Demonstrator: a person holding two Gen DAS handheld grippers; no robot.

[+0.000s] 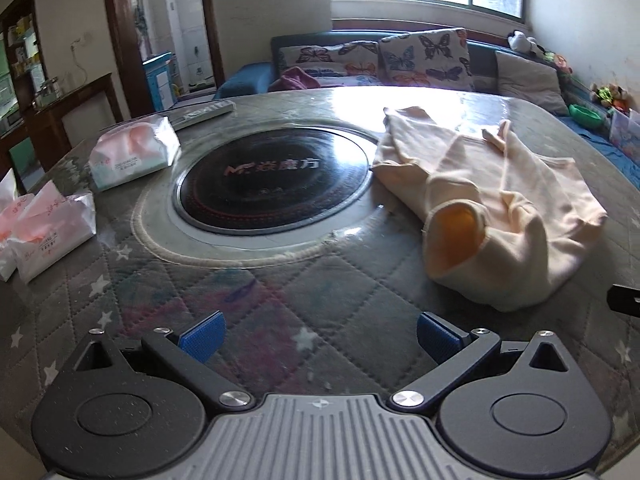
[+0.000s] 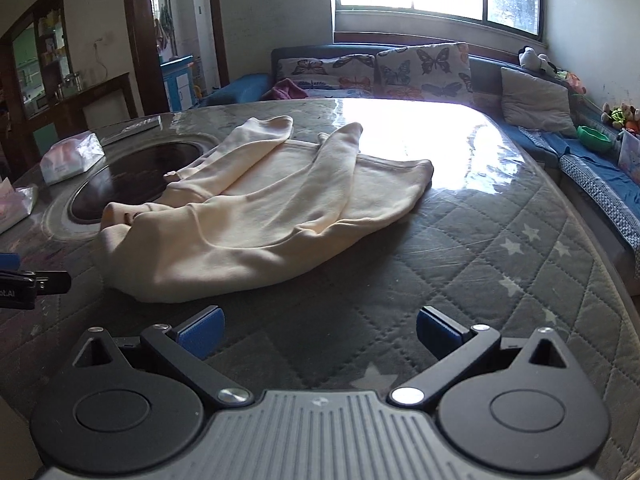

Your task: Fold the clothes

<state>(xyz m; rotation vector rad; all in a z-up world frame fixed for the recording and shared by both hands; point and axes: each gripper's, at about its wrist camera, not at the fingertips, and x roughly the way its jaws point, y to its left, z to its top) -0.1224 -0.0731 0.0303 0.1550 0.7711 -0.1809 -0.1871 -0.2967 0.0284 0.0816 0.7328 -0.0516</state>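
Note:
A cream long-sleeved garment [image 1: 496, 204] lies loosely bunched on the quilted table cover, its neck opening facing me in the left wrist view. In the right wrist view the same garment [image 2: 256, 216] spreads out ahead with both sleeves laid over its body. My left gripper [image 1: 320, 340] is open, low over the cover, left of the garment and apart from it. My right gripper [image 2: 320, 334] is open too, just short of the garment's near edge. Nothing sits between either pair of blue pads. The left gripper's tip [image 2: 24, 280] shows at the left edge of the right wrist view.
A round black cooktop [image 1: 276, 176] is set into the table's middle. Tissue packs [image 1: 132, 152] [image 1: 44, 228] lie at the left, a remote control [image 1: 204, 112] behind them. A sofa with butterfly cushions [image 2: 420, 68] runs behind the table. Bare quilted cover [image 2: 500, 240] lies right of the garment.

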